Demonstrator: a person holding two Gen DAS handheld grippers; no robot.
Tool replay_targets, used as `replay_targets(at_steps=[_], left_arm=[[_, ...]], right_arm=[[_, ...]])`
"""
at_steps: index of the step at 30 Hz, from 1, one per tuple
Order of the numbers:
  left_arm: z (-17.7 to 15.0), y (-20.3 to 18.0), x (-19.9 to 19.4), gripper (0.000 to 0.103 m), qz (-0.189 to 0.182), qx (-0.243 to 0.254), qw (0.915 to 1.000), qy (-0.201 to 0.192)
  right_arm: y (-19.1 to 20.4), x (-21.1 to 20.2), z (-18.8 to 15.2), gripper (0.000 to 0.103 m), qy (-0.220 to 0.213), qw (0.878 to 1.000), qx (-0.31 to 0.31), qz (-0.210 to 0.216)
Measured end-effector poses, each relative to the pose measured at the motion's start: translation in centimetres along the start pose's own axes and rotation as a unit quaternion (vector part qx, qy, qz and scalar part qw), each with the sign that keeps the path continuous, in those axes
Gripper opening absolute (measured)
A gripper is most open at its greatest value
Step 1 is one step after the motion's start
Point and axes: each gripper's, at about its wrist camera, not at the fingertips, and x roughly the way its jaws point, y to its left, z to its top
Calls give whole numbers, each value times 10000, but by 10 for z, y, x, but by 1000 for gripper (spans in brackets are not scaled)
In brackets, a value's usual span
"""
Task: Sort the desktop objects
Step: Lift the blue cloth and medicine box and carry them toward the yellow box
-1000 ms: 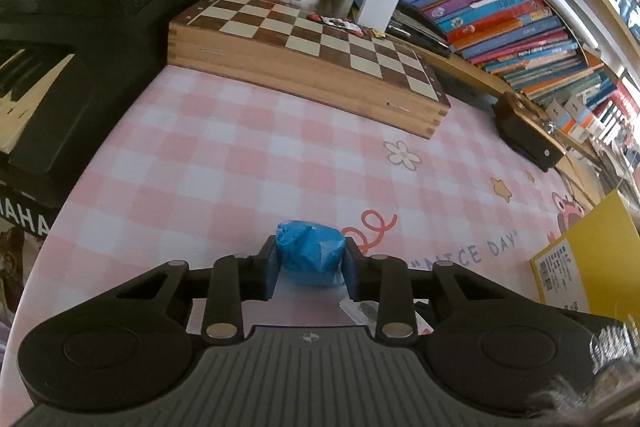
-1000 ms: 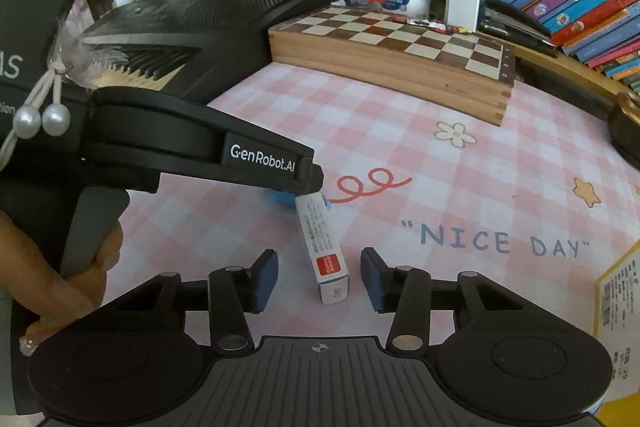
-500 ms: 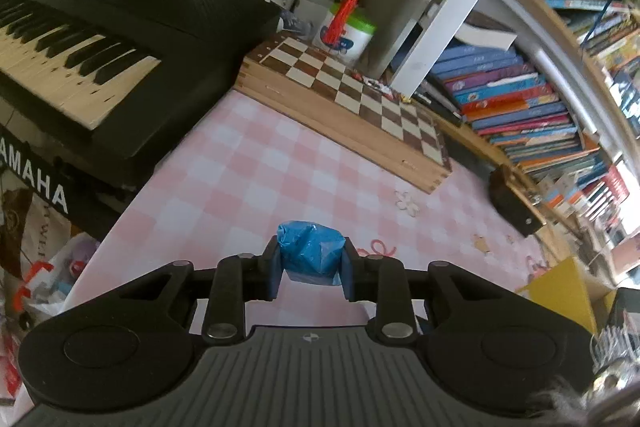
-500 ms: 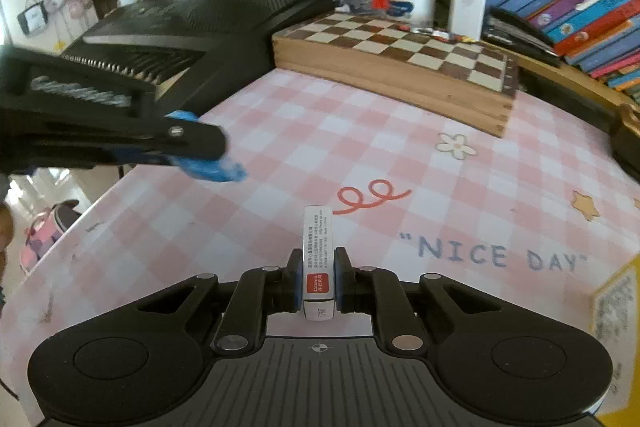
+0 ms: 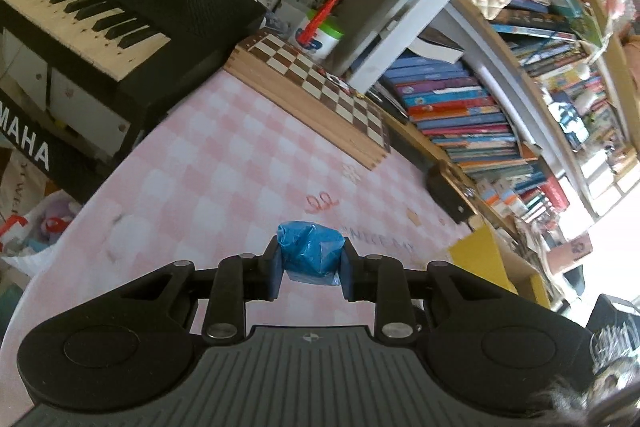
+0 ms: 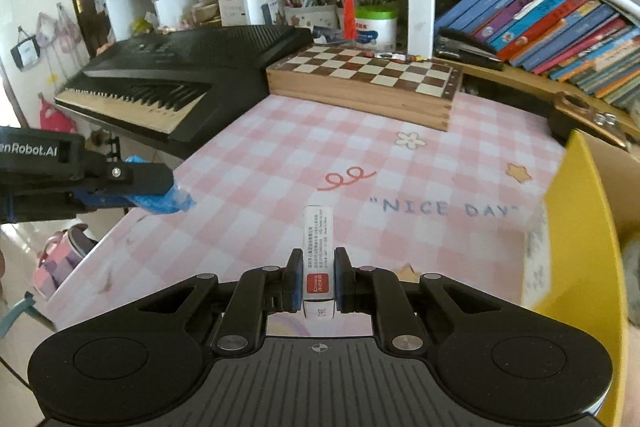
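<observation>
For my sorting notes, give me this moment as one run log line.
left gripper: shut on blue wad | right gripper: shut on small white box | both clear of pink checked mat

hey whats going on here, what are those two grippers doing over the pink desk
A person is tidying a desk with a handheld gripper in each hand. The left gripper is shut on a crumpled blue wad, and the right gripper is shut on a small white box with a red label. Both things are held above the pink checked mat. An open yellow box stands at the mat's right edge; nothing has been dropped in it yet.
</observation>
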Motion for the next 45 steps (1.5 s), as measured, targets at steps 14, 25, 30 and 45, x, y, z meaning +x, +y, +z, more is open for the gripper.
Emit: replay_targets(at_steps=[14,25,30,45], left_arm=[[-50,12,-83,24,-495,-103,9987,76],[-86,15,-126,24,-919,74,9951,364],[-103,9,-136,24,-1072,232,9926,523],[-143,-21,-137,24,-1614,794,9764,1194]], right_arm=[[38,-82,-56,14,-21,9986,507,-124],[67,-135,-101,14,-105,9958,791,-441],[74,-155,-123,14,-128,9929,1002,-629],[70,-204,-168,14,-155,9785,1598,-1296]])
